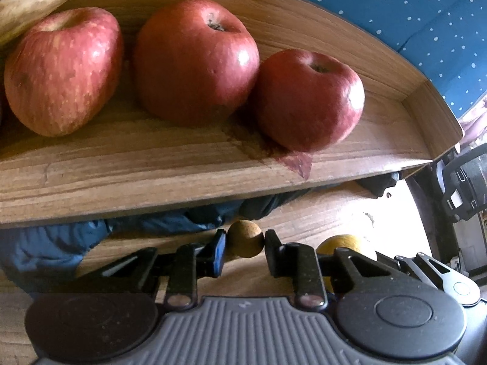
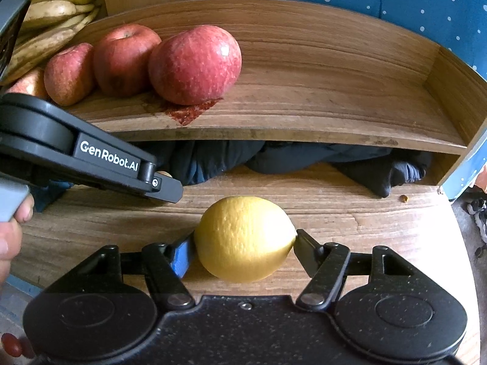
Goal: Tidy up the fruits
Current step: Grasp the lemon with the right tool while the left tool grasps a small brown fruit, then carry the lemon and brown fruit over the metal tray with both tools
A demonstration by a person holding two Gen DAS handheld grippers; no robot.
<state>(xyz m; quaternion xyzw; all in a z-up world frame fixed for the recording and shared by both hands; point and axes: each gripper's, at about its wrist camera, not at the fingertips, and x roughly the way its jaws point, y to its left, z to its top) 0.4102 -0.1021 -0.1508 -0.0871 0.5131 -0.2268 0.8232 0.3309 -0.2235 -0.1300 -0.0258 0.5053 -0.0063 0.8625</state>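
My left gripper (image 1: 245, 242) is shut on a small round tan-brown fruit (image 1: 245, 237) just above the lower wooden board (image 1: 319, 213). A yellow lemon (image 2: 245, 238) rests on that board, and my right gripper (image 2: 245, 243) is shut on it, both pads against its sides. From the left wrist view the lemon (image 1: 344, 243) shows partly behind the right finger. The left gripper (image 2: 169, 188) reaches in from the left of the right wrist view. Red apples (image 1: 194, 60) sit in a row on the wooden shelf (image 1: 152, 176) above.
Bananas (image 2: 57, 9) lie at the shelf's far left beside the apples (image 2: 194, 64). The shelf's right half (image 2: 334, 91) is bare, with a red stain (image 2: 188, 111) by the nearest apple. Dark blue cloth (image 2: 274, 158) fills the gap under the shelf. A hand (image 2: 12, 228) holds the left gripper.
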